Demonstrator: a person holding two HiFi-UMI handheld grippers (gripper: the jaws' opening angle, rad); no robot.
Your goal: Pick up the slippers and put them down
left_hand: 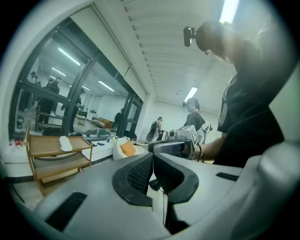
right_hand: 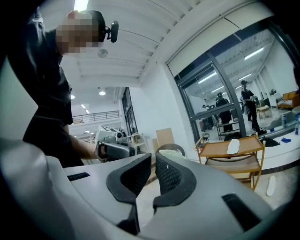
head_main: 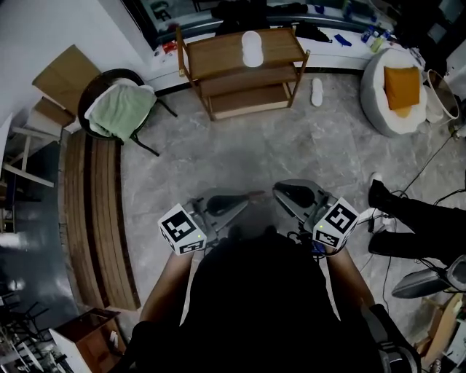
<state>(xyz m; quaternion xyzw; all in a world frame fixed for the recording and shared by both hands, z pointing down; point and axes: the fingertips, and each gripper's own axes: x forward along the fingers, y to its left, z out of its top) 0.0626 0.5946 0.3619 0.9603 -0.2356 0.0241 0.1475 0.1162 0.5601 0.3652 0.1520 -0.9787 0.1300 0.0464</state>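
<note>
- In the dim, evenly lit head view, the pale floor before the wooden shelf (head_main: pixel 244 69) is brightest; the dark clothing well below it shows no detail.
- Corners far from the shelf fall to black, and straight lines bow.
- In the left gripper view a ceiling strip lamp (left_hand: pixel 229 11) glares high to the shelf's right.
- The near left gripper (left_hand: pixel 153 157) looks soft.

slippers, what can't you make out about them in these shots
Top-shelf slipper: too small in every view to tell left foot from right.
Floor slipper: missing from the left gripper view, probably behind the body of the left claw.
Rack lower shelves: head view, mostly covered by the top shelf, so anything lying there stays unseen.
</note>
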